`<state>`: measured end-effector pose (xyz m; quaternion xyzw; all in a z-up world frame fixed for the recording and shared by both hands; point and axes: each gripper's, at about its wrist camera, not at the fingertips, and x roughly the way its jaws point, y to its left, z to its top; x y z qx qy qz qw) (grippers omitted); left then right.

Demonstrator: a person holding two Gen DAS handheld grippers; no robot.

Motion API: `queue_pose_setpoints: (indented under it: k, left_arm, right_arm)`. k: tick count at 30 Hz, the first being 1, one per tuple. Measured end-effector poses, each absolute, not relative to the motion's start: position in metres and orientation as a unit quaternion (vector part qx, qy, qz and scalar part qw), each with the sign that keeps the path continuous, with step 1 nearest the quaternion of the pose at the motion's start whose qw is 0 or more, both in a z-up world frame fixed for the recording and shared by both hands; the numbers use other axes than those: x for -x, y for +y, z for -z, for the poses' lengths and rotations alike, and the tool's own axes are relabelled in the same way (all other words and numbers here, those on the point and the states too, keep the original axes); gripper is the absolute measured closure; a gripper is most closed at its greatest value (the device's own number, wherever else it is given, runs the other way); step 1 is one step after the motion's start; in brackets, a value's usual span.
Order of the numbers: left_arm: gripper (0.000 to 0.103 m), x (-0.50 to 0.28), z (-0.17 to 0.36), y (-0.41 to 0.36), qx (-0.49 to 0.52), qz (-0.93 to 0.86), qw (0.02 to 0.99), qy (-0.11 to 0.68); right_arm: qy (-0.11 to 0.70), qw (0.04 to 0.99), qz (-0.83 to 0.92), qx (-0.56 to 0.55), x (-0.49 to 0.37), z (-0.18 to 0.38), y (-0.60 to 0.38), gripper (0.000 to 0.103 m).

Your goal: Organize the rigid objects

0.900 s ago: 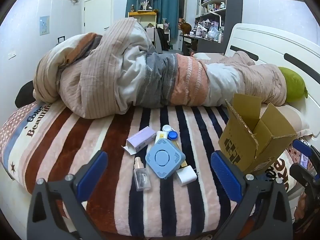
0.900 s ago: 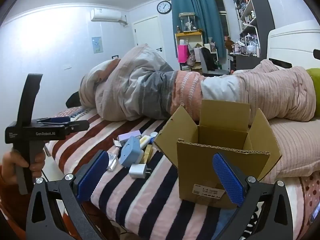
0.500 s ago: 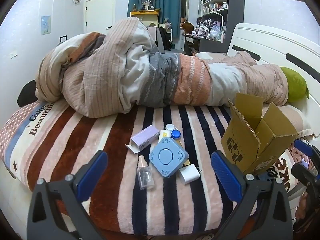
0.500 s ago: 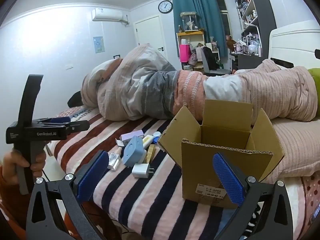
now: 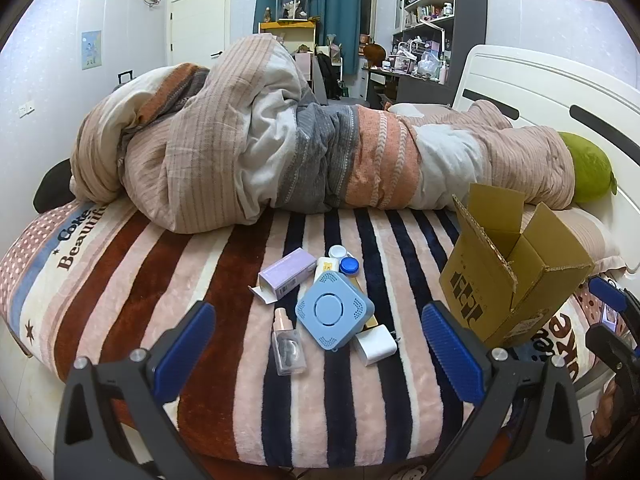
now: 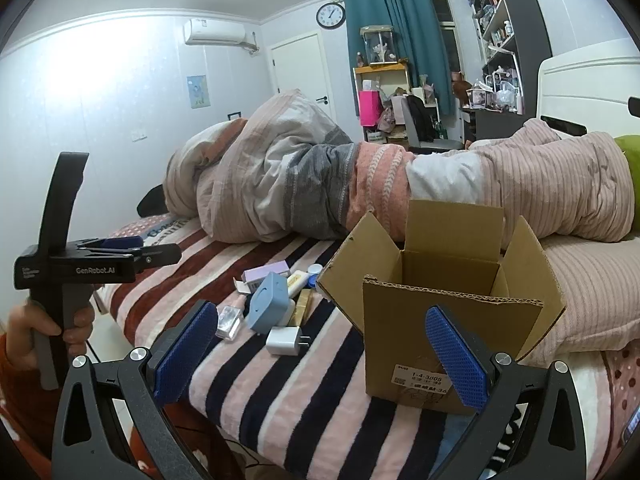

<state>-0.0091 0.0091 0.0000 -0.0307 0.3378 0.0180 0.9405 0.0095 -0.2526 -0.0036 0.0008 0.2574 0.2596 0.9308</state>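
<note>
A small pile of objects lies on the striped bed blanket: a blue square device [image 5: 333,312], a lilac box [image 5: 286,271], a clear bottle [image 5: 287,345], a white charger [image 5: 375,345], a blue cap [image 5: 349,266] and a white cap [image 5: 337,251]. An open cardboard box [image 5: 508,264] stands to their right, flaps up. My left gripper [image 5: 318,354] is open and empty, just short of the pile. My right gripper [image 6: 320,354] is open and empty in front of the cardboard box [image 6: 448,316]; the pile, with the blue device [image 6: 267,302] and charger [image 6: 285,341], lies to its left.
A bunched striped duvet [image 5: 280,152] fills the back of the bed. A green cushion [image 5: 590,172] sits by the white headboard [image 5: 552,96]. The bed's front edge [image 5: 280,452] is just below the left gripper. The left hand-held gripper [image 6: 80,268] shows at the left of the right wrist view.
Both grippers have drifted slightly back and up, so the pile and box sit a little lower and farther off. Nothing on the bed has moved.
</note>
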Motion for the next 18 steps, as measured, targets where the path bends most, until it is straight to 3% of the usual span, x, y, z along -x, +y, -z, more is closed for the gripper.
queue_pose_setpoints:
  k: [18]
  left_arm:
    - [0.000, 0.0119, 0.0018, 0.0060, 0.030, -0.018, 0.940, 0.339]
  right_arm:
    - [0.256, 0.930, -0.264, -0.006, -0.0061, 0.0022, -0.2551, 0.000]
